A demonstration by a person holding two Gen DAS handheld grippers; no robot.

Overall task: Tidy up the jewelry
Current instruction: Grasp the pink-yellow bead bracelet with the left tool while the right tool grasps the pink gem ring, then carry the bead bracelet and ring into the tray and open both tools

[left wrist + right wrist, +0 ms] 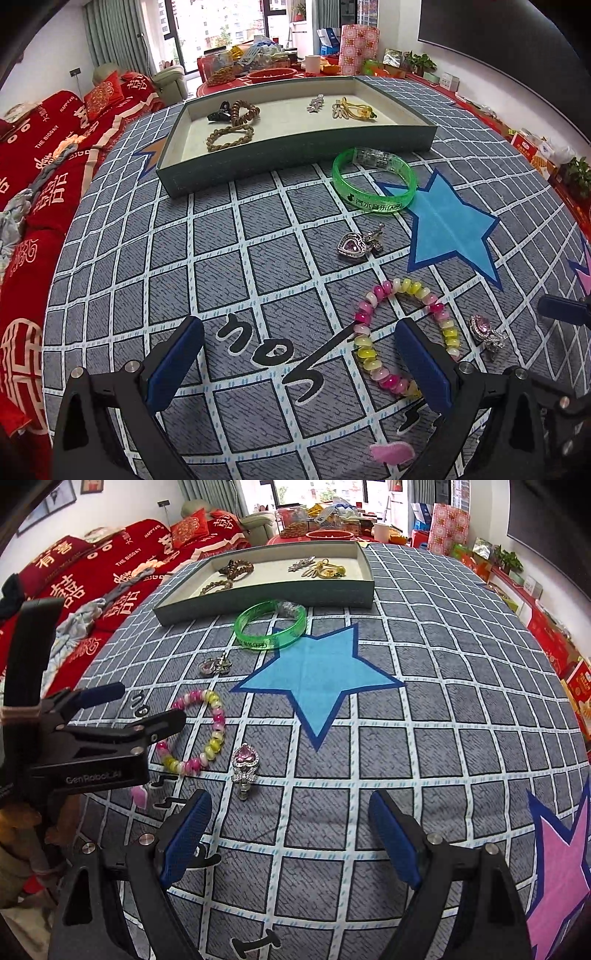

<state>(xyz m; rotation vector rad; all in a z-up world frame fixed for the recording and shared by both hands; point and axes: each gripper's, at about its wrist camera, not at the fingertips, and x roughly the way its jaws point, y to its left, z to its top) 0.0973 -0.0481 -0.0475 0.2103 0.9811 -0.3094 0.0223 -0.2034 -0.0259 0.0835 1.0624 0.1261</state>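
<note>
A grey-green tray (295, 162) (266, 594) at the far side of the table holds bead bracelets, a hair clip and gold pieces. On the cloth lie a green bangle (373, 182) (271, 626), a heart pendant (356, 245) (214, 664), a pink-and-yellow bead bracelet (369, 354) (218, 720) and a pink crystal brooch (484, 334) (245, 762). My left gripper (301, 362) (142, 703) is open and empty, its right finger over the bead bracelet. My right gripper (290, 836) is open and empty, just right of the brooch.
The table carries a grey grid cloth with a blue star (447, 225) (317, 675) and a pink star (561, 867). A red sofa (40, 155) stands to the left. A cluttered red table (266, 72) stands behind the tray.
</note>
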